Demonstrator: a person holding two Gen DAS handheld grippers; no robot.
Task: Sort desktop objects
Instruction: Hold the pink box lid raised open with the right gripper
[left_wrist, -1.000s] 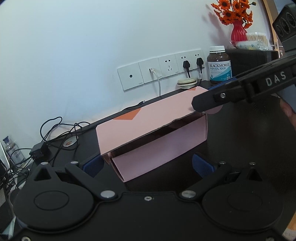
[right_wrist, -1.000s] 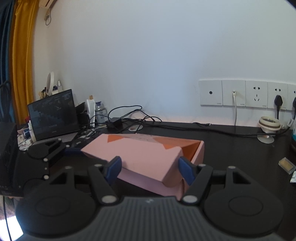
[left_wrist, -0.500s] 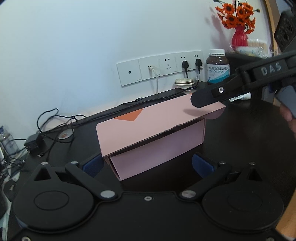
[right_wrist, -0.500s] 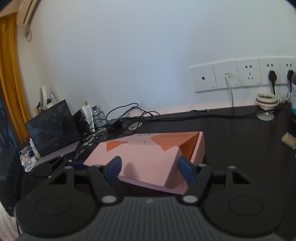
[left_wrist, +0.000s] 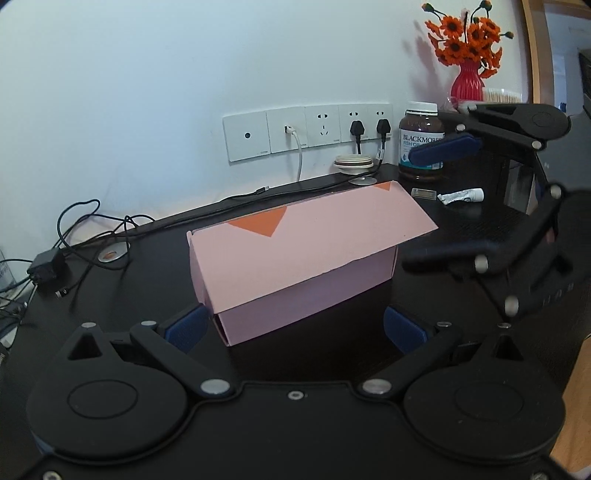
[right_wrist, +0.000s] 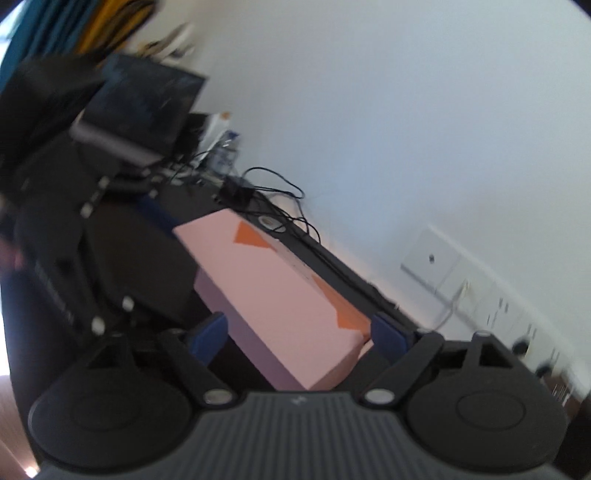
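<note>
Black desk (left_wrist: 332, 354): right gripper (right_wrist: 299, 336), jaws just widening, is straddling the pink box (left_wrist: 295, 266) ungripped; left gripper (left_wrist: 293, 328) is gaping. Unlatched lid risks snagging.

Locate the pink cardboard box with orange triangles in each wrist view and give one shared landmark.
Left wrist: pink cardboard box at centre, lid propped open, on the black desk.
Right wrist: the box at centre, picture tilted and blurred.
Shared landmark: white wall socket panel behind it.

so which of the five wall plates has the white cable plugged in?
The second wall plate from the left, the only one with a white cable; two sockets further right hold black plugs.
</note>
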